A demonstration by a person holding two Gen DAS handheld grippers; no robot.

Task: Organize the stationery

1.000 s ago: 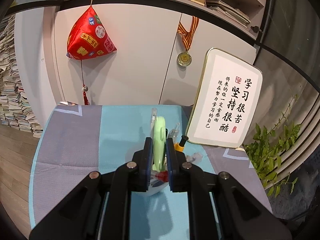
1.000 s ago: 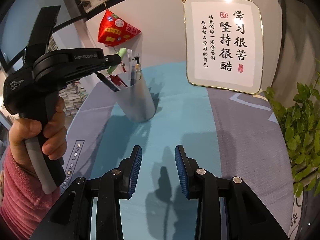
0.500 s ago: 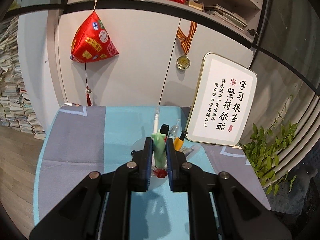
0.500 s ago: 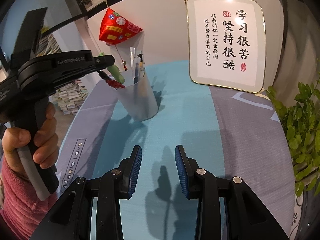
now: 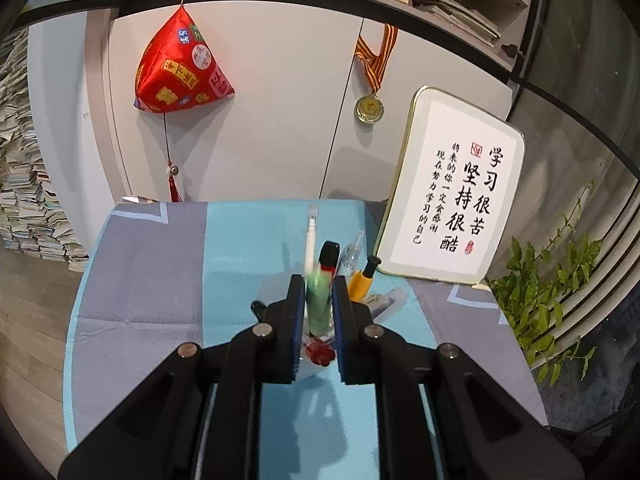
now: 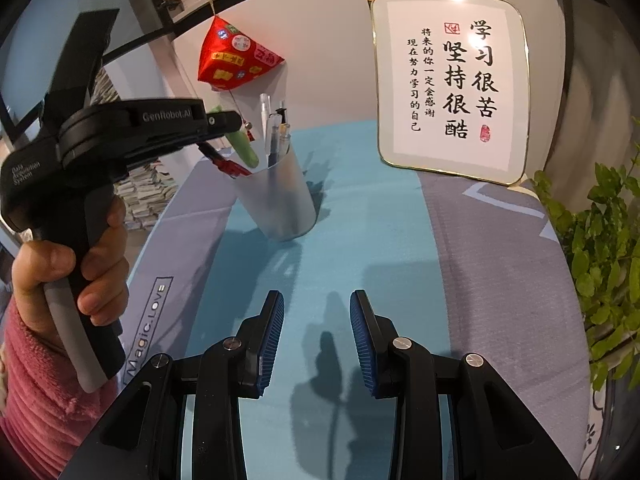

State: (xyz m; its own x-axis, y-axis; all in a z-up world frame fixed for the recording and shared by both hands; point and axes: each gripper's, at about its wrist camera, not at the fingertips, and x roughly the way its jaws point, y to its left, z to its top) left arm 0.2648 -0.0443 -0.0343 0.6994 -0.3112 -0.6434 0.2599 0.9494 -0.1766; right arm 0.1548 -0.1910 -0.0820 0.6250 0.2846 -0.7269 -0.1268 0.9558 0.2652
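While my left gripper (image 5: 316,300) clamps the green pen (image 5: 318,308) mid-barrel above the frosted cup (image 6: 276,196), my right gripper (image 6: 316,336) stands open, empty; the pen looks light, rigid, slippery.

Green pen (image 5: 318,304), frosted, perhaps translucent cup (image 6: 276,196).

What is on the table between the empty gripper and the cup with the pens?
Nothing. In the right wrist view, only bare blue tablecloth with shadows lies between the right gripper and the pen cup.
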